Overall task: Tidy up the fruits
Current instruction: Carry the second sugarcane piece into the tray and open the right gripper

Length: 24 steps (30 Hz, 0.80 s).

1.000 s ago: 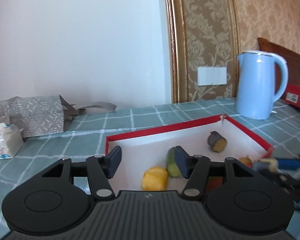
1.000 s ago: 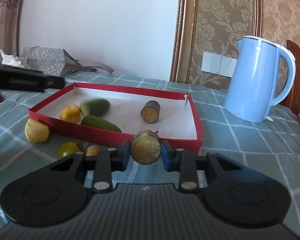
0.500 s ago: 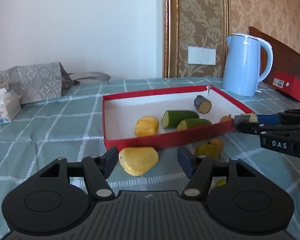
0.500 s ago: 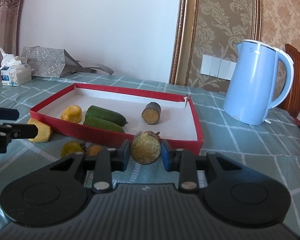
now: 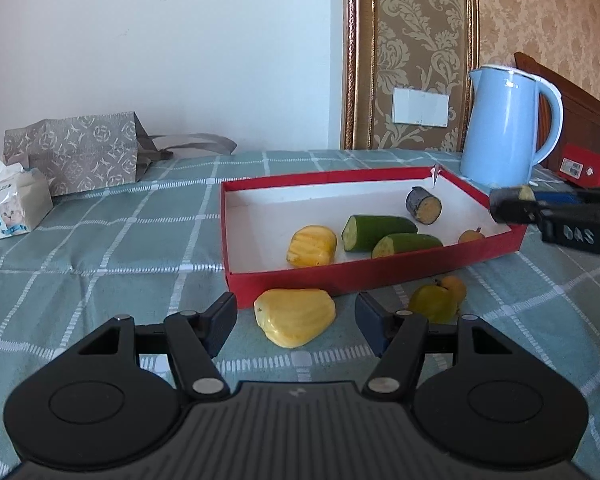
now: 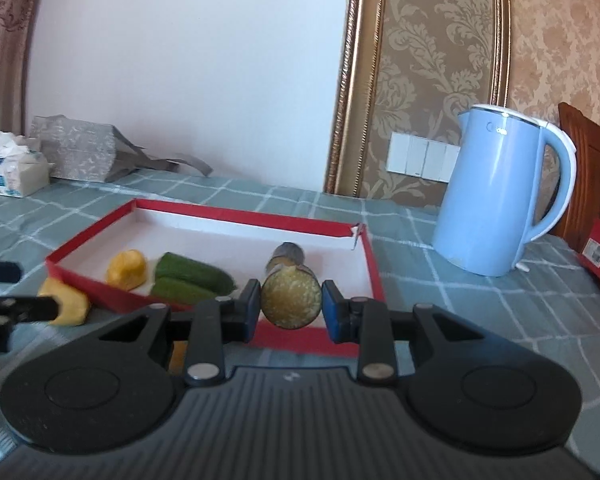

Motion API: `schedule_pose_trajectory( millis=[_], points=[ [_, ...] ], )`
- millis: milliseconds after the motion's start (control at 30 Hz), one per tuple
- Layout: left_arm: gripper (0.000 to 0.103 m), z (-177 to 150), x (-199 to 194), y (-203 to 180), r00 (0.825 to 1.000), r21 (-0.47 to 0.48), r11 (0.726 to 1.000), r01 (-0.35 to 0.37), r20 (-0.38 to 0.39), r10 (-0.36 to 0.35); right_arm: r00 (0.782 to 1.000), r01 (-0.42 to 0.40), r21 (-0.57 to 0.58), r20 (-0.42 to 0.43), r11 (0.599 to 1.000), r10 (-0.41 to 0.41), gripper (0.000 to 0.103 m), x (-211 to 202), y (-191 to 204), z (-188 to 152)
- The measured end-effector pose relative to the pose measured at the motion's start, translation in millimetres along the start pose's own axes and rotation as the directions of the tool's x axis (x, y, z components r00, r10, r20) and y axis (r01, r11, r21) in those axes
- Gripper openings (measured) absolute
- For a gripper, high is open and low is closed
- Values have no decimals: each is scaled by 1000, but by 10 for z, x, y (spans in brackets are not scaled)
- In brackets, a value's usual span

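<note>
yellow fruit [image 5: 295,317] between wide left gripper [image 5: 296,320]; right gripper [image 6: 290,306] clamps cut fruit [image 6: 291,302] near kettle [image 6: 496,192].

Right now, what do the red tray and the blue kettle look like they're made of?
The red tray looks like matte cardboard, probably a box lid: thin folded walls, white paper-like inside, a torn corner flap. The blue kettle looks like smooth, slightly glossy plastic with a white-edged handle, though painted metal can't be ruled out.
</note>
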State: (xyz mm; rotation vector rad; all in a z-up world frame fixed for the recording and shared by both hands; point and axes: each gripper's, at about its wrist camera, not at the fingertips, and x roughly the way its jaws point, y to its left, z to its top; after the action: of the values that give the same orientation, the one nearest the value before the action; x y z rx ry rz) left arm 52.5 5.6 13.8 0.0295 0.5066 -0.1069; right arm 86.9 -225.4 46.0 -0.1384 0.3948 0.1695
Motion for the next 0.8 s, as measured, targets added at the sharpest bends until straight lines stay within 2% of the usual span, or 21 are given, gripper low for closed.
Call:
schedule_pose_trajectory(
  millis=[233,333,733,800],
  points=[
    [65,-2,16,14,1000,-14,1000,3,-6,-3,997,44,7,-61,999,-43,30,469,-115,122],
    [65,-2,35,-11,1000,-2,1000,1,-13,-1,995,38,29,-94,999,-35,30,661,-145,132],
    [65,-1,69,-19,1000,-3,1000,3,-24,-3,990,62,50,-132,997,-55,30,1039,-174,122],
    [65,0,75,-14,1000,-6,1000,2,-26,-2,990,59,45,-132,997,-52,33,1034,-177,118]
  ],
)
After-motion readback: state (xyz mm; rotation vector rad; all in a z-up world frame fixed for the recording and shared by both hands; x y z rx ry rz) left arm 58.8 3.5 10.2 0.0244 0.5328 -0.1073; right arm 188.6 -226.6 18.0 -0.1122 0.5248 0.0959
